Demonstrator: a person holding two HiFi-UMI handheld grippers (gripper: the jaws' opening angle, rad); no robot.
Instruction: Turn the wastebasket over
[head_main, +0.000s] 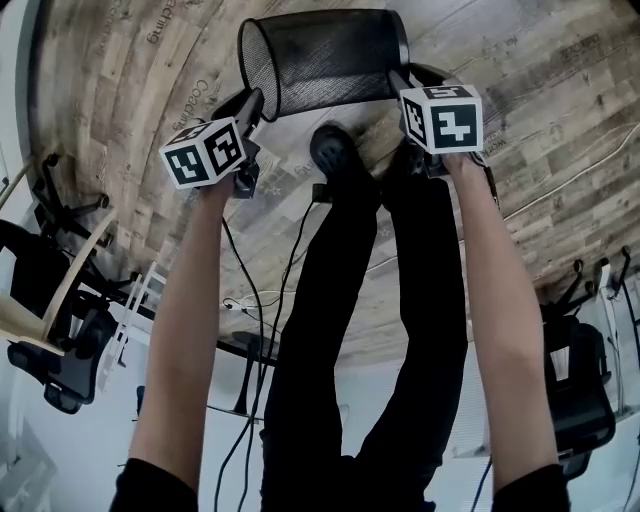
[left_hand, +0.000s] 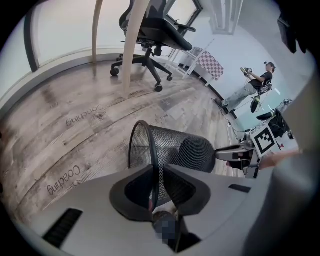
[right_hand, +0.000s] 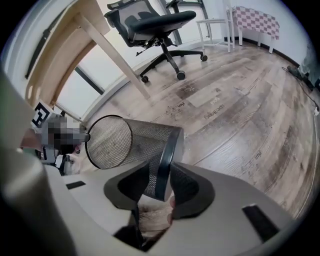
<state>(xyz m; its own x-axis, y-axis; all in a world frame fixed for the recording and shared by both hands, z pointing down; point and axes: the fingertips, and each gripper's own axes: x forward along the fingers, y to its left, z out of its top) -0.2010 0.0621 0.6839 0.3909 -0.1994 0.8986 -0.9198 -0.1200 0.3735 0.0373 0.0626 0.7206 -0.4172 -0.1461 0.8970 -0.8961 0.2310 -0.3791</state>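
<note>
Wastebasket (head_main: 325, 60) on side | left gripper (left_hand: 156, 182) pinches rim | right gripper (right_hand: 161, 182) pinches base | shoe (head_main: 335, 152) just beside

Black wire mesh — the wastebasket (head_main: 330, 60).

Floor print is the only text I can read.
The word "Coaching" (left_hand: 63, 181) is stamped on the wooden floor (left_hand: 40, 145), twice upside down at the left of the left gripper view and again at the upper left of the head view. The floor print at the centre of the right gripper view is too small to read. The cubes (head_main: 205, 152) on the left gripper (head_main: 251, 108) and right gripper (head_main: 401, 82) carry black-and-white square markers.
</note>
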